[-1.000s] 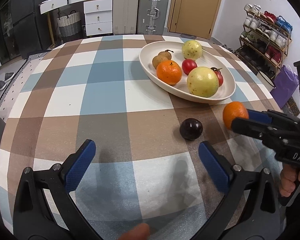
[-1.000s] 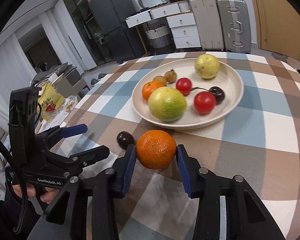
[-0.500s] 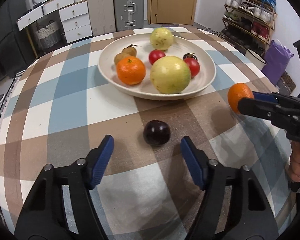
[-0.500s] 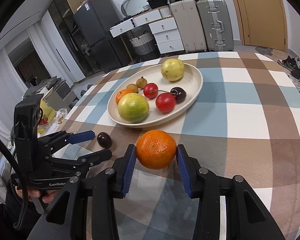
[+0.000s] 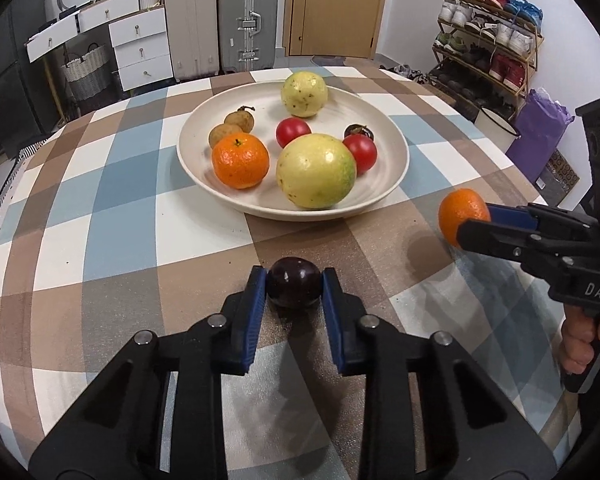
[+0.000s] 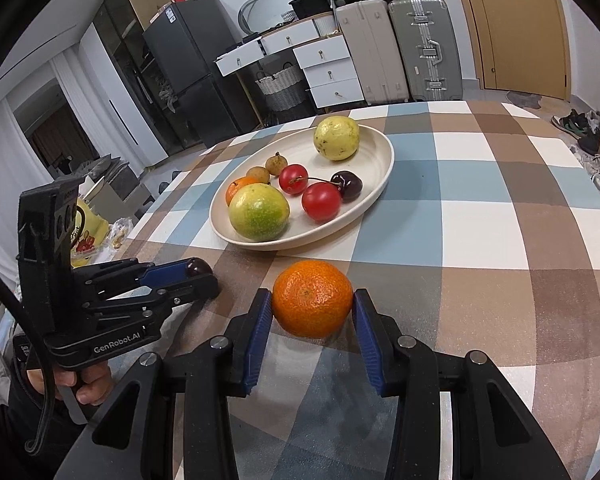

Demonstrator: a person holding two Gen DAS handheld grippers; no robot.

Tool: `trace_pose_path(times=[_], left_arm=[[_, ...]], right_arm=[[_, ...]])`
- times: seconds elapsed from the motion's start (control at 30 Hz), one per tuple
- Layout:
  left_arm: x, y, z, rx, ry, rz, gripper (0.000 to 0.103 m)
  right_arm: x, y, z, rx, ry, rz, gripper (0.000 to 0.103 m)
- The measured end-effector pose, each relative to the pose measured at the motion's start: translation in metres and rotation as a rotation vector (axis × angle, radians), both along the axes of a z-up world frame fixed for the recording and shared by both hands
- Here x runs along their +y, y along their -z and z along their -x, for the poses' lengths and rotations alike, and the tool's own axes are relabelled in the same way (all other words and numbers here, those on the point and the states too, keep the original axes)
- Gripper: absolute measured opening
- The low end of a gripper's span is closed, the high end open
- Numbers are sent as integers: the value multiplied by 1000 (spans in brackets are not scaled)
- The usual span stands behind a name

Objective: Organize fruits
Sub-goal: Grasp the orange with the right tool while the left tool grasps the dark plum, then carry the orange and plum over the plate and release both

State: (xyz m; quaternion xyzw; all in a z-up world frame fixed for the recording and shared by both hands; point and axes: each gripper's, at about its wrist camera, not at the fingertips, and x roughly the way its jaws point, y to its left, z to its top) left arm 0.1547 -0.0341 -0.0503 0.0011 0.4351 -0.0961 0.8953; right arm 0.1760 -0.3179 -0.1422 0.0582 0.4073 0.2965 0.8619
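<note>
A dark plum [image 5: 295,286] rests on the checked tablecloth in front of the cream plate [image 5: 396,148]. My left gripper [image 5: 294,285] is shut on it, both blue pads pressing its sides. My right gripper [image 6: 312,305] is shut on an orange [image 6: 312,304], held just above the cloth. From the left wrist view that orange [image 5: 458,210] hangs at the right. In the right wrist view the left gripper [image 6: 202,274] with the plum [image 6: 198,267] is at the left. The plate holds an orange [image 5: 241,160], a large yellow-green fruit [image 5: 316,171], a smaller yellow one [image 5: 304,93], red and small brown fruits.
The round table's far edge curves just behind the plate [image 6: 384,160]. Beyond it stand suitcases [image 5: 248,26] and white drawers [image 5: 140,48]. A shoe rack [image 5: 488,48] and a purple bag [image 5: 540,132] are at the right. A hand [image 5: 580,340] grips the right tool.
My left gripper moved forward up to the dark plum and went from wide open to shut on it. The right gripper kept its hold on the orange.
</note>
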Motion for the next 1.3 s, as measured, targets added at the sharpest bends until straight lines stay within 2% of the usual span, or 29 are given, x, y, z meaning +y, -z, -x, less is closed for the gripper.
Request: trace_pose_path(times=[0.2, 0.73, 1.1, 1.3], left_arm=[[7, -15, 7, -35, -9, 27, 25], [21, -72, 14, -150, -40, 42, 25], [32, -97, 2, -195, -63, 35, 25], [34, -103, -12, -208, -62, 33, 25]], right_arm=[[1, -7, 3, -19, -8, 1, 41], [0, -55, 5, -118, -14, 9, 41], [-6, -83, -4, -178, 3, 14, 41], [-6, -89, -14, -187, 20, 8, 41]])
